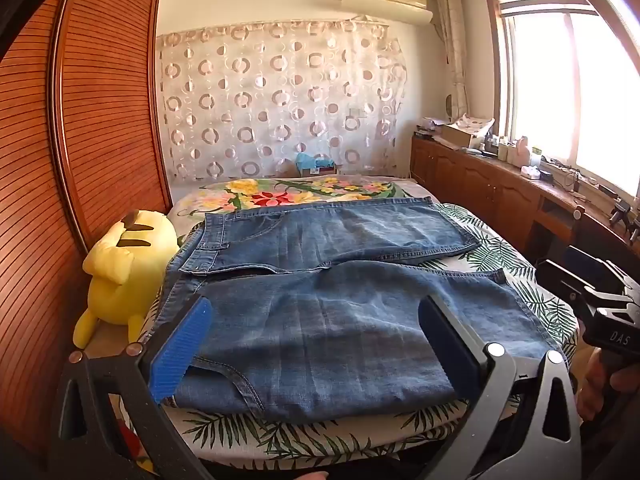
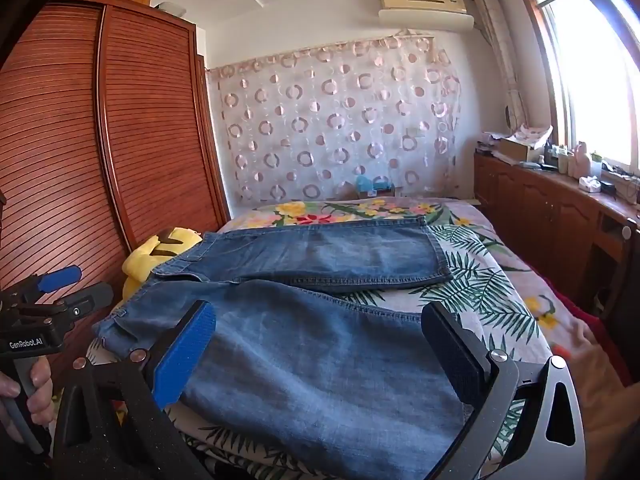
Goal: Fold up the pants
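Blue denim pants (image 1: 328,300) lie spread flat on the bed, waistband to the left and both legs running right, the far leg (image 1: 340,232) apart from the near one. My left gripper (image 1: 316,320) hovers open above the near leg close to the waist, nothing between its blue pads. In the right wrist view the same pants (image 2: 320,340) fill the foreground, and my right gripper (image 2: 320,340) stands open over the near leg. The right gripper's body (image 1: 600,300) shows at the right edge of the left wrist view, and the left gripper (image 2: 60,284) at the left edge of the right wrist view.
A yellow plush toy (image 1: 124,276) sits at the bed's left edge against the slatted wooden wardrobe (image 1: 80,140). The bed cover (image 1: 500,256) has leaf and flower prints. Wooden cabinets (image 1: 500,196) with clutter run under the window at the right. A patterned curtain (image 1: 280,100) hangs behind the bed.
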`<move>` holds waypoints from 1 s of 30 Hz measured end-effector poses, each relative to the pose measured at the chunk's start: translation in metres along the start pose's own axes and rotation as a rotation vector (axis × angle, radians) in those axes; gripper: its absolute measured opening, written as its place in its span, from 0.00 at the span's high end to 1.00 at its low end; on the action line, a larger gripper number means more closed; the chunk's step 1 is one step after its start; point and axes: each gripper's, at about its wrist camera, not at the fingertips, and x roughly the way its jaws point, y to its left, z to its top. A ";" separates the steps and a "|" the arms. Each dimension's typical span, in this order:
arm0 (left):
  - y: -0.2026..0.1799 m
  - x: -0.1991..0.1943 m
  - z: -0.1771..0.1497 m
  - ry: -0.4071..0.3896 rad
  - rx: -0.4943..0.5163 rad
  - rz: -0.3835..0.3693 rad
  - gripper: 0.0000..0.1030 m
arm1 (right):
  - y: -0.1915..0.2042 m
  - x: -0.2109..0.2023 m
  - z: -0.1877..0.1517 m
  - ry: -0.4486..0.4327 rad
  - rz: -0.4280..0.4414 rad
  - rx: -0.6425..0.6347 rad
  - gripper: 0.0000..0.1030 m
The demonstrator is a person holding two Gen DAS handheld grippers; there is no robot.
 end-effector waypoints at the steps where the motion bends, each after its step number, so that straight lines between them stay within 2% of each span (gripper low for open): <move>1: 0.000 0.000 0.000 0.000 -0.001 -0.001 0.00 | 0.000 0.000 0.000 -0.004 -0.001 -0.001 0.01; 30: -0.002 -0.002 0.002 -0.011 0.003 0.001 0.00 | 0.001 -0.002 0.000 0.006 0.000 0.000 0.01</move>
